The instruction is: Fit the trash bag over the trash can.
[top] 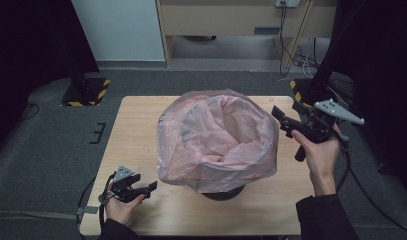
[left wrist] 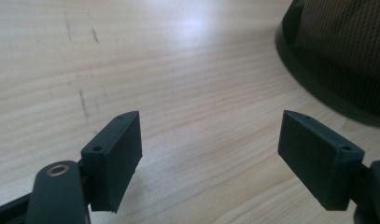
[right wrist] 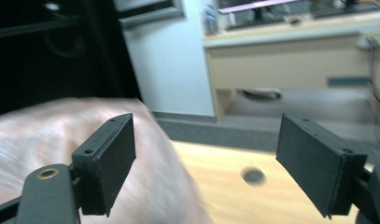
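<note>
Both jaws gaping wide on right gripper (top: 286, 120) and left gripper (top: 147, 189), gripping nothing. Pink bag (top: 218, 140) sitting just ahead of right one, over bin (left wrist: 337, 56); pinching rim gently, avoiding tearing.

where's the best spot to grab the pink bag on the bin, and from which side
Probably the folded-over rim of the pink bag at its right edge, where the open right gripper sits beside it. The film drapes loosely outside the dark bin, so a pinch from the side should catch a fold. The left gripper, open and low on the table, could take the lower left hem.
</note>
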